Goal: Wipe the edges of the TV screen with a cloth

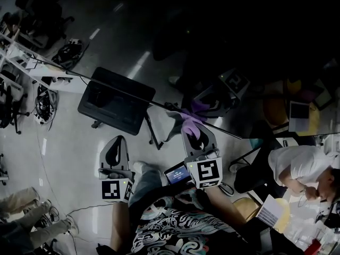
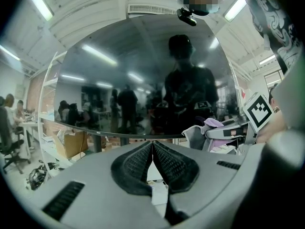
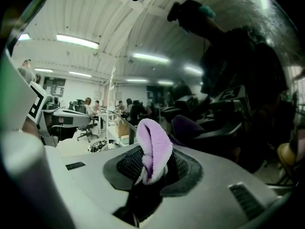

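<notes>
Clamping a purple cloth [image 3: 152, 142] between its jaws, the right tool [image 3: 155, 168] holds it at the lower edge of the TV screen [image 2: 143, 75]. Contact is not confirmed. The left tool [image 2: 152, 149] is empty with its jaws together, to the left, near that same edge.

The TV screen [image 2: 143, 80] is dark, smooth and shiny like a mirror, the purple cloth [image 3: 153, 147] looks soft and fluffy, and the left gripper [image 2: 152, 147] has a dull grey plastic shell with rough black pads [image 2: 133, 166].
</notes>
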Tool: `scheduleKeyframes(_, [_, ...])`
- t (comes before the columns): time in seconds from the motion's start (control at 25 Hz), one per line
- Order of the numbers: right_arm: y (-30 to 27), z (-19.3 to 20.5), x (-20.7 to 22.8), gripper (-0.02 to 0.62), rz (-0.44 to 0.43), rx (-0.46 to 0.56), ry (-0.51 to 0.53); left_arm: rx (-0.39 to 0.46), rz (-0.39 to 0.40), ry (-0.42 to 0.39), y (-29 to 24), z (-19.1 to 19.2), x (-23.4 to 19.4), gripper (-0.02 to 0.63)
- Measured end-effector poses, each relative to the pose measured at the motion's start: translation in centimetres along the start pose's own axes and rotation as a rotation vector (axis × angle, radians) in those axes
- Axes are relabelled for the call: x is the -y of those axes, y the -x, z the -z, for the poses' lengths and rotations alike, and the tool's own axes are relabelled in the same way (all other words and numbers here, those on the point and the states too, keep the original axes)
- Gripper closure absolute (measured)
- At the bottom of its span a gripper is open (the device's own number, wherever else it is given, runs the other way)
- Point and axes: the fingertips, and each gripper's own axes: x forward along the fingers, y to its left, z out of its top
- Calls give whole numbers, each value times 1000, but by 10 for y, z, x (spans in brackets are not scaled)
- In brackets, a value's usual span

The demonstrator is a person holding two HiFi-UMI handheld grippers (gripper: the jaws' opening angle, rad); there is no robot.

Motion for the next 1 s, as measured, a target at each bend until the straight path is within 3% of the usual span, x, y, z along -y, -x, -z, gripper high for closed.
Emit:
scheduleKeyframes(0.6, [3,-15,-4,479,-42,7,-10,-63,-17,2,10,-6,7,588])
scheduleKeyframes(0.8, [-8,-16,-11,479,-57,5,-7,9,-54,59,6,-15,-3,588])
scheduleKeyframes(1.0, [-20,-17,-19,479,-63,-2,-5,-45,-42,29,9,-2,-15,588])
